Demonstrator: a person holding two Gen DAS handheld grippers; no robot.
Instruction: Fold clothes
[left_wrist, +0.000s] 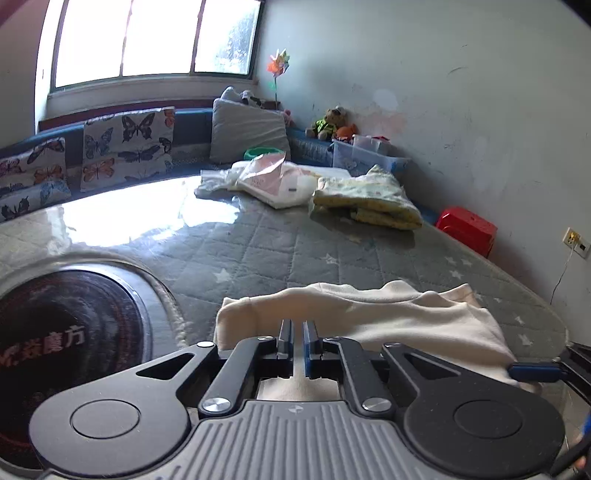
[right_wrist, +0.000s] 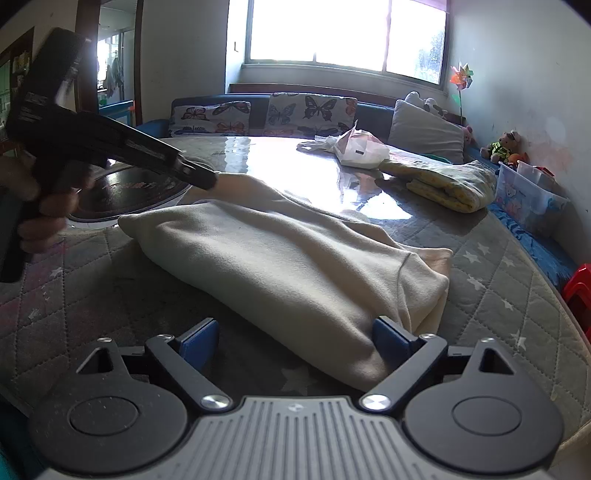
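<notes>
Cloth of a cream, soft fleece kind, a folded garment (right_wrist: 295, 258), lies across the middle of the right wrist frame on a grey quilted table cover with white stars (right_wrist: 498, 295), its long edge running from upper left to lower right and its bunched end at right centre. Bare quilt lies open to the lower left of the garment and along the right edge of the frame, where the round tabletop curves away. The right gripper (right_wrist: 295, 332) sits at the bottom of its frame with its blue pads spread wide, the right-hand pad touching the garment's near edge and the other over bare quilt. The left gripper (left_wrist: 297, 343) has its jaws drawn nearly together, a thin slit between them; whether cloth is pinched there cannot be told, though the cream garment (left_wrist: 369, 317) lies directly under and beyond the tips. In the right wrist frame the left gripper (right_wrist: 207, 179) reaches in from the upper left, its tip at the garment's far edge, held by a person's hand (right_wrist: 33, 206). A round dark inset cooktop with a pale rim (left_wrist: 66, 332) fills the lower left of the left wrist frame, just beside the garment. Farther back sit a folded yellow patterned blanket (left_wrist: 369, 199) and a white-and-pink plastic bag (left_wrist: 273, 181), well apart from the garment. Only the left wrist frame shows a red plastic stool (left_wrist: 467, 229) whole, at right.
</notes>
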